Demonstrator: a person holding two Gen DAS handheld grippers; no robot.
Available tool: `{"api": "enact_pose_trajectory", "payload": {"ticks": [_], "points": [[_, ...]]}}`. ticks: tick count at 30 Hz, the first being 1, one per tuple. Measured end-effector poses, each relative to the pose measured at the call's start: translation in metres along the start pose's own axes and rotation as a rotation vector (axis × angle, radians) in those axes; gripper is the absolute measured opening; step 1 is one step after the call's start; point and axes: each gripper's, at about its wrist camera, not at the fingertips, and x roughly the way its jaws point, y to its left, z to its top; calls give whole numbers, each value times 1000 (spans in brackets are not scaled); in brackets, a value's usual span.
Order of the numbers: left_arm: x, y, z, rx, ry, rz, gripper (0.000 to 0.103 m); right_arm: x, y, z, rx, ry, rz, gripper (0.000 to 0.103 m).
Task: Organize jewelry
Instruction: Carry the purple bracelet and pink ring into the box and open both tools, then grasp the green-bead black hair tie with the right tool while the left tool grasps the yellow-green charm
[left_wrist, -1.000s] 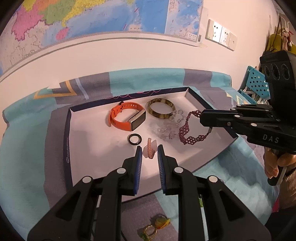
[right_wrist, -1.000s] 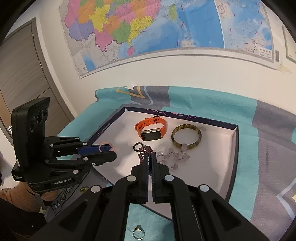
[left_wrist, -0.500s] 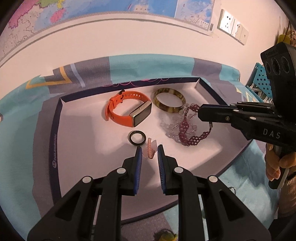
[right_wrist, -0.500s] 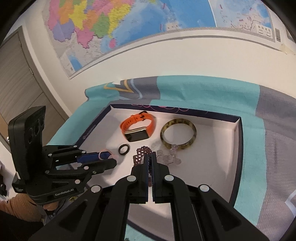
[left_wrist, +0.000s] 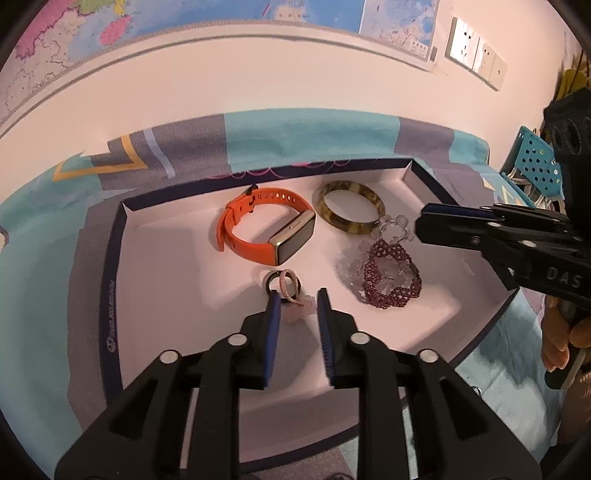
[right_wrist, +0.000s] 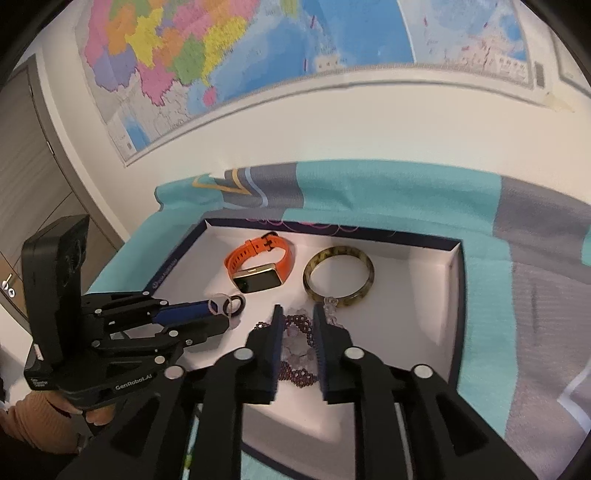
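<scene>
Two hand-held grippers reach into a shallow white tray with a dark rim, which lies on a teal and grey patterned cloth. The left hand-held gripper has just been opening; its blue pads now stand slightly apart, with a small pink ring lying loose on the tray floor at their tips, leaning over a black ring. The right hand-held gripper has also just been opening; its pads are parted above a maroon beaded bracelet, which rests on the tray on top of a clear crystal bracelet without being pinched. Farther back in the tray lie an orange smart band and, just beside it, a mottled olive bangle. A coloured wall map hangs behind.
</scene>
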Motion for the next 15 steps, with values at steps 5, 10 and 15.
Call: {"api": "enact_pose_trajectory", "payload": {"ticks": [5,10,15], "points": [[-22,1,-5,11,-53,23,41,-26,12,-11,-49,-32,0,21],[-48,2,-21,25,-94,32,47,-45,33,-32,-127,-27,23,33],[-72,8,-46,8,-119,21,48,-46,49,-61,-138,22,84,34]]}}
